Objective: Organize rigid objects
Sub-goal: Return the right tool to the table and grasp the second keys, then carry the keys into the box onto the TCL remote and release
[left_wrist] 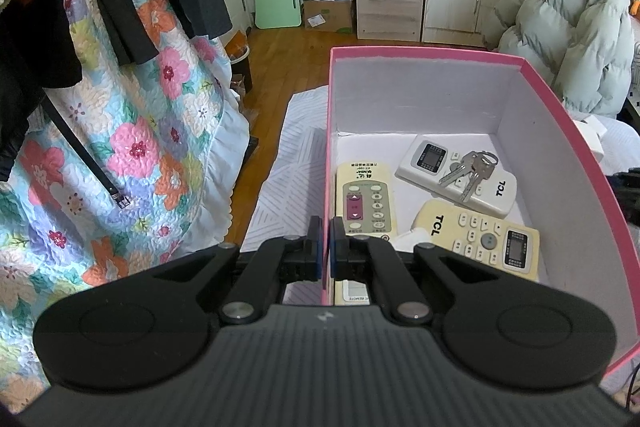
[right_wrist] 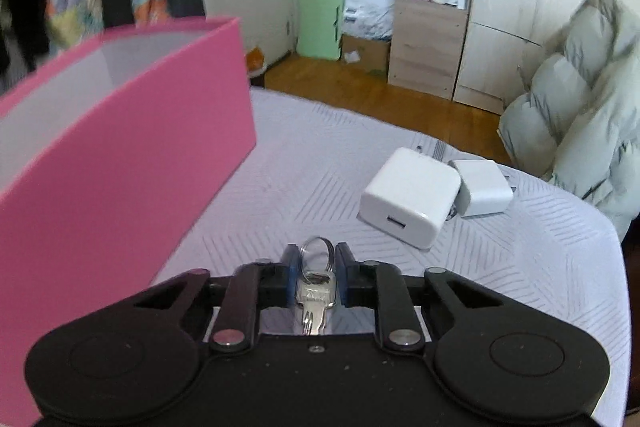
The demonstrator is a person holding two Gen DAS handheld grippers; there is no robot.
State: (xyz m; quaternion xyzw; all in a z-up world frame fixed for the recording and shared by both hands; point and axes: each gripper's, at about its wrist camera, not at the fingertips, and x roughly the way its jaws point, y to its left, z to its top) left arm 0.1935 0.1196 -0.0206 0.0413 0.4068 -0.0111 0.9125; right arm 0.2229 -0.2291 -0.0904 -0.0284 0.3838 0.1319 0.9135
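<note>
Left gripper [left_wrist: 325, 247] clamped narrow on the near-left wall of a pink box [left_wrist: 568, 155], one finger inside, one outside. Inside the box, on its white floor: a cream remote [left_wrist: 366, 203] at 12 o'clock from the fingertips; a white remote [left_wrist: 456, 175] at 1 o'clock with a bunch of keys [left_wrist: 470, 169] lying across it; a yellowed remote [left_wrist: 480, 239] at 3 o'clock, lapping the white one's near edge. Floral quilt [left_wrist: 132, 147] hanging at 9 o'clock, puffy coat [left_wrist: 576, 27] at 2 o'clock.

Right gripper [right_wrist: 316, 277] closed on a silver key [right_wrist: 316, 297], its ring [right_wrist: 317, 253] poking out between the blue pads at 12 o'clock, blade pointing back toward the camera. Held just above a pale patterned tabletop [right_wrist: 520, 287]. Pink box wall at 10 o'clock, near the gripper but apart. Two white chargers at 1 o'clock, touching: the larger charger [right_wrist: 410, 201] nearer, USB port facing the camera, the smaller charger [right_wrist: 482, 189] tilted against its far side.
</note>
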